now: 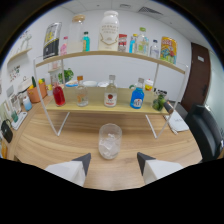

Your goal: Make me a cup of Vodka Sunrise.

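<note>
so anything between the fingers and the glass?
No. In the gripper view the open gripper sits just short of the glass of ice, with only bare wooden table between; the bottles stand beyond on the shelf.

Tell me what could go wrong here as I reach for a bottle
The glass with ice stands just ahead of the open gripper; reaching over it toward the shelf could knock it over. The clear bottles stand close beside the blue bottle, so the fingers may bump a neighbour.
</note>
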A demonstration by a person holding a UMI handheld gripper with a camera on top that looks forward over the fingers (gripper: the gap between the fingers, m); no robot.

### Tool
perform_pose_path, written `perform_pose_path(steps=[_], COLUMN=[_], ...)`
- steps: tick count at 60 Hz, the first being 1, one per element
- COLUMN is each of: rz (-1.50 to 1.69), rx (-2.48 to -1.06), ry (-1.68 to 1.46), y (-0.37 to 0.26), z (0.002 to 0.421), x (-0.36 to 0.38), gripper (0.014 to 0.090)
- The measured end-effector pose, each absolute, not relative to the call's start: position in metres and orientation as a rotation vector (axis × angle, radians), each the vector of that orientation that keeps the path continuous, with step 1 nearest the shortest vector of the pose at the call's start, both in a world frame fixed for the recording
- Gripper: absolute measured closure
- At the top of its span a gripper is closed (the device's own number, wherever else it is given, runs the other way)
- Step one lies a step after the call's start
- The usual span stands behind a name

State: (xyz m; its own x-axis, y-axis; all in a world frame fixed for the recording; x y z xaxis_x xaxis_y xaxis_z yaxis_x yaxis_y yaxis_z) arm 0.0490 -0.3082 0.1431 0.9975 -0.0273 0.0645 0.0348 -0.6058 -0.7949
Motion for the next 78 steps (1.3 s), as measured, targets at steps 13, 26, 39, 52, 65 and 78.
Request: perform_pose_path(steps=[13,26,39,52,65,78], rz=[-0.101,-0.085,0.034,0.059,0.049,0.026], rx=[-2.218,-2.224,-2.102,-1.953,-1.887,-1.877], ry=[0.018,0.049,0.035,-0.015,-0.020,-0.031], y=[-0.319,-0.346,-0.320,-0.250,-0.178,-0.128], z=[0.146,0.134,0.157,0.193,0.208,0.201], x=[0.046,0.012,-0.069,-0.115,-0.128,-0.141], gripper=[0.0184,0.0185,0.0182,0.0184,0.0189,0.0274])
